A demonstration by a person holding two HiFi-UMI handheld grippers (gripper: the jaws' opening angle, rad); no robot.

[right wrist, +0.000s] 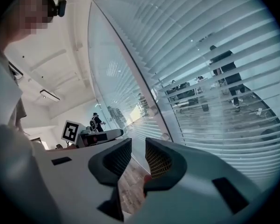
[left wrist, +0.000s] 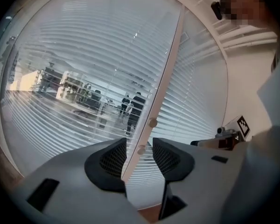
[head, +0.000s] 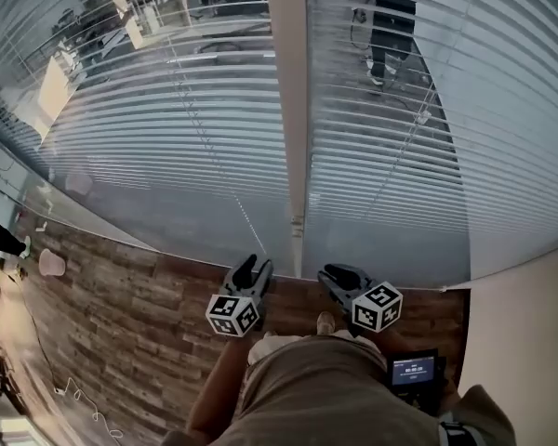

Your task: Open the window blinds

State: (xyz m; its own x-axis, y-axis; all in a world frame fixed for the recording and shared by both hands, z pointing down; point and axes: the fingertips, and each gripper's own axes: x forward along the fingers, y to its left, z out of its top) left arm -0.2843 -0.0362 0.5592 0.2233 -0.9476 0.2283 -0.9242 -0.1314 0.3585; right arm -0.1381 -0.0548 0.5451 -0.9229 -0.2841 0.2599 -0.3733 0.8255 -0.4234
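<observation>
Shows lowered window blinds (head: 167, 128), thin light slats probably easily bent, covering glass beside a white post (head: 288, 91), likely best worked by the thin hanging cord (head: 207, 137), with left tongs (head: 258, 266) and right tongs (head: 333, 275) released, empty, apart from them.

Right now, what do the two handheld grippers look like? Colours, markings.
Both match: left gripper and right gripper have light grey moulded bodies with black, grid-textured pads. Each carries a white cube printed with black square markers. No cables visible. The person wears light beige clothing.
</observation>
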